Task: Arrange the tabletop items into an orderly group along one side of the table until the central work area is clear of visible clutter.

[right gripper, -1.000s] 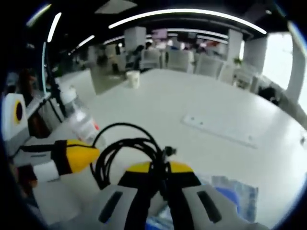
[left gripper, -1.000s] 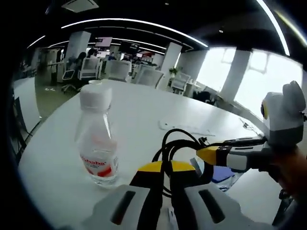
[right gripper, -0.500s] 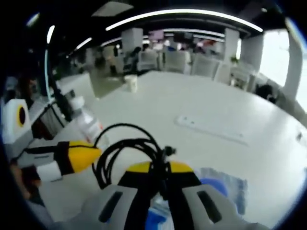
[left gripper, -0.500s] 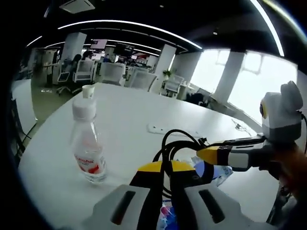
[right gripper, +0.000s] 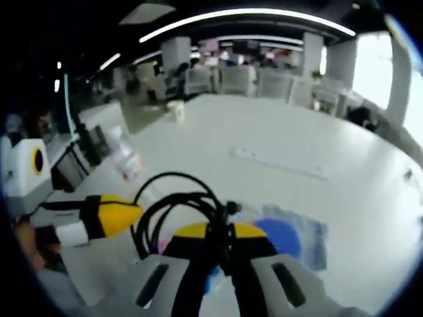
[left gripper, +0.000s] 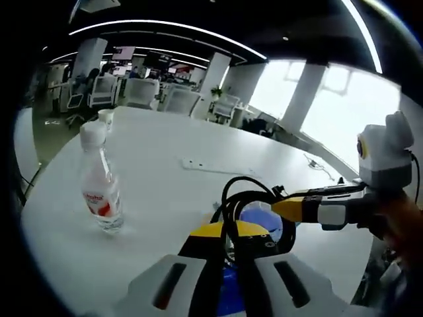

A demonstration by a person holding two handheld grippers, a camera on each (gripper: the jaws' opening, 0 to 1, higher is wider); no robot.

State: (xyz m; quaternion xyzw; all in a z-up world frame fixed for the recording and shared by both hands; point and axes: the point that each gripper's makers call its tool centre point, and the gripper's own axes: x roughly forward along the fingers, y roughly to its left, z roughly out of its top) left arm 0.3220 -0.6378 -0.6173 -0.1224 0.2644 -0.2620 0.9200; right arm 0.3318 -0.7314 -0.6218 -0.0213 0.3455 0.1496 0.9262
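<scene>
A coiled black cable (left gripper: pixel 254 205) hangs between both grippers. My left gripper (left gripper: pixel 228 232) is shut on it at the bottom of the left gripper view, and the right gripper (left gripper: pixel 291 210) reaches in from the right and pinches the same coil. In the right gripper view my right gripper (right gripper: pixel 221 232) is shut on the cable (right gripper: pixel 175 201), with the left gripper (right gripper: pixel 119 214) beside it. Under the coil lies a blue-and-clear packet (left gripper: pixel 261 221) (right gripper: pixel 284 234). A clear water bottle (left gripper: pixel 99 191) (right gripper: pixel 129 158) with a red label stands upright to the left.
On the round white table (left gripper: pixel 165 191) a paper cup (left gripper: pixel 106 117) (right gripper: pixel 176 110) stands at the far edge and a white power strip (left gripper: pixel 205 165) (right gripper: pixel 277 162) lies flat mid-table. Office chairs and desks stand beyond. A hand (left gripper: pixel 403 228) holds the right gripper.
Both views have pulled back and risen with the cable still held. The bottle now looks smaller and farther, and the blue packet shows beneath the coil.
</scene>
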